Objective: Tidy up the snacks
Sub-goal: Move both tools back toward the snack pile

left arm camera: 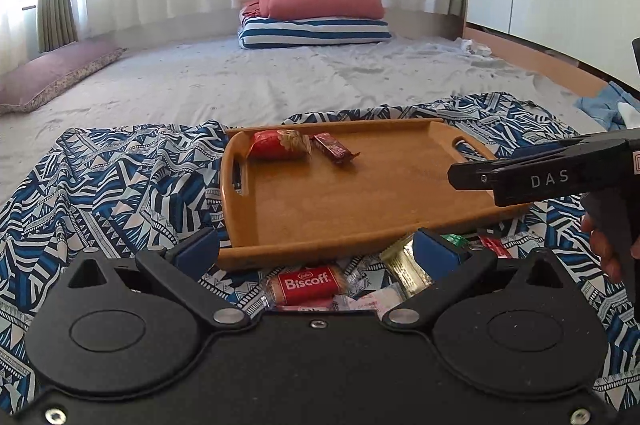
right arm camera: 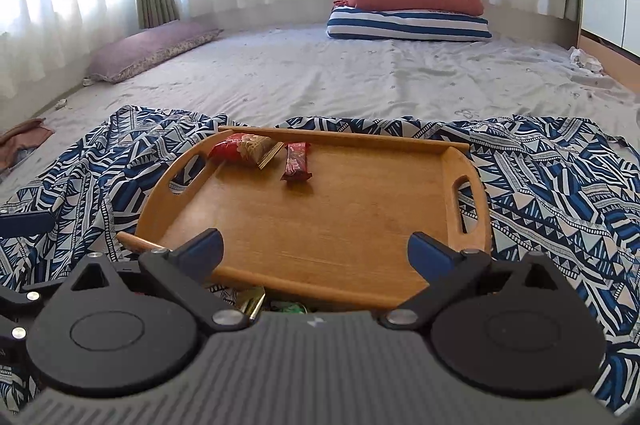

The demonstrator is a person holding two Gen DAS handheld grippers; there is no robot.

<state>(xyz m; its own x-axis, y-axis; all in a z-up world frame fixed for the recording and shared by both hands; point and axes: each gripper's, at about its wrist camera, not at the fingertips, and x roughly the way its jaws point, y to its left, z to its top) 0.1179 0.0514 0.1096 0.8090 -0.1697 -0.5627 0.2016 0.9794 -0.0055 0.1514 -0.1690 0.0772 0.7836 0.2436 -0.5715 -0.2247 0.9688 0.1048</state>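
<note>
One wooden tray [right arm camera: 360, 225] holding two snack packets [right arm camera: 244, 149] [right arm camera: 297, 161].

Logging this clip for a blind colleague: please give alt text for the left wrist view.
The open left gripper hovers over a Biscoff packet and other wrapped snacks lying on a blue patterned cloth, just before a wooden tray. The tray already holds two red snacks; the right gripper reaches in beside it.
</note>
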